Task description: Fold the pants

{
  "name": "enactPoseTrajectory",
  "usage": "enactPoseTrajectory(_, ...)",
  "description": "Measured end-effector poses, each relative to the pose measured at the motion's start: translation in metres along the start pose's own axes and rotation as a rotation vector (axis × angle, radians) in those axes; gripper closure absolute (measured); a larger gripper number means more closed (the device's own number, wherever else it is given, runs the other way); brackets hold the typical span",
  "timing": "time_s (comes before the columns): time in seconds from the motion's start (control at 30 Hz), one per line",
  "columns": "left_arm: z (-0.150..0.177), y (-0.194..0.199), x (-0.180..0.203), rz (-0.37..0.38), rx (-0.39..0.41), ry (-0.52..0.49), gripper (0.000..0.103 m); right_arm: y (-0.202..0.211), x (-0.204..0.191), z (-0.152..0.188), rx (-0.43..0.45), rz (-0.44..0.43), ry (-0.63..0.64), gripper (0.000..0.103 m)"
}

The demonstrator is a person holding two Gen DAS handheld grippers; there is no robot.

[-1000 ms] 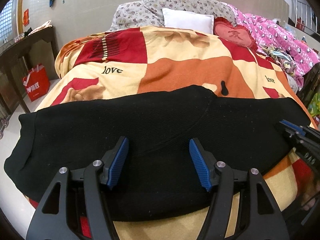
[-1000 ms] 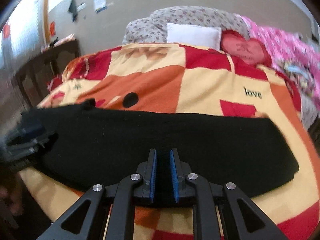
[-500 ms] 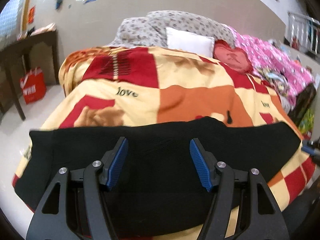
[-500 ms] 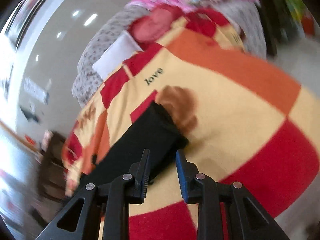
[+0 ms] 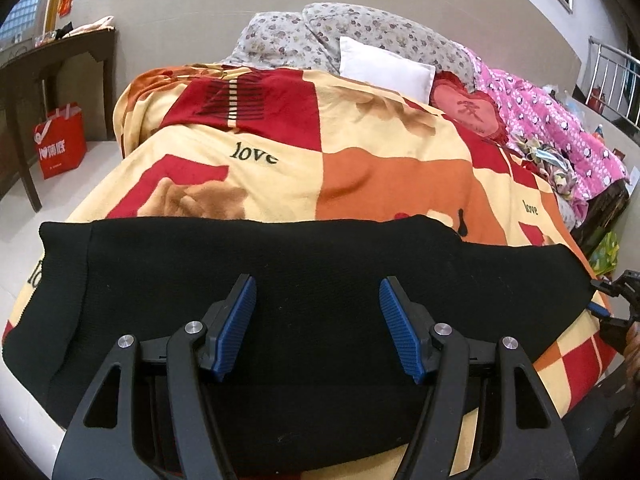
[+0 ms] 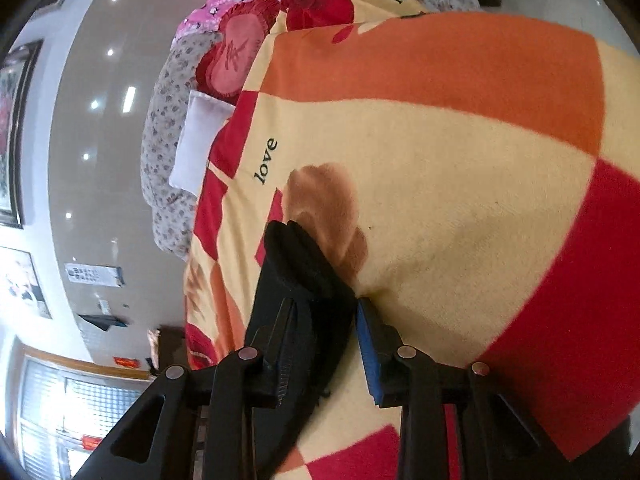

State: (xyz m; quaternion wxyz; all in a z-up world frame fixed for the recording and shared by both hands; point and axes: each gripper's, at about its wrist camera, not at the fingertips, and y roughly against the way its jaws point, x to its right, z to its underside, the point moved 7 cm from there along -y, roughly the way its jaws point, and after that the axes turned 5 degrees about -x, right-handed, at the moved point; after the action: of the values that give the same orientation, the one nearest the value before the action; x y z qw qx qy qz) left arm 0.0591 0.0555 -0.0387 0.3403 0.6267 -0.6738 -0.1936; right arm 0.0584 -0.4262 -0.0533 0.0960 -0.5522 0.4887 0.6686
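Observation:
The black pants (image 5: 312, 272) lie folded lengthwise across the near end of the bed, on a checked blanket (image 5: 380, 168). My left gripper (image 5: 316, 320) is open above their middle and holds nothing. My right gripper (image 6: 326, 344) is rolled on its side at the pants' right end. Its jaws stand open around the end of the black fabric (image 6: 296, 264), not shut on it. The right gripper also shows at the far right edge of the left wrist view (image 5: 612, 304).
A white pillow (image 5: 384, 68), a red heart cushion (image 5: 468, 108) and a pink quilt (image 5: 560, 132) lie at the head and right side of the bed. A dark wooden table (image 5: 40, 64) and a red bag (image 5: 60, 144) stand left of the bed.
My right gripper let go of the pants' near edge, swung to their right end, rolled sideways and opened wider around the end. My left gripper stayed open and drew back slightly.

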Motion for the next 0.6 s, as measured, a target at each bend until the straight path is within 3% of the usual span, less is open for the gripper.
enactPoseTrajectory(0.17, 0.0008, 0.0002, -0.0003, -0.01, -0.004, -0.011, 0.039, -0.002, -0.0066, 0.0016, 0.017, -0.01, 0.071, 0.078)
enactPoseTrajectory(0.47, 0.0032, -0.0034, -0.0013, 0.001, -0.023, -0.005, 0.038, -0.0047, -0.0036, 0.0047, 0.054, 0.06, 0.157, 0.092)
enactPoseTrajectory(0.6, 0.0047, -0.0074, 0.0009, 0.009, -0.031, -0.015, 0.03, -0.0053, -0.0021, 0.0038, 0.054, 0.06, 0.149, 0.094)
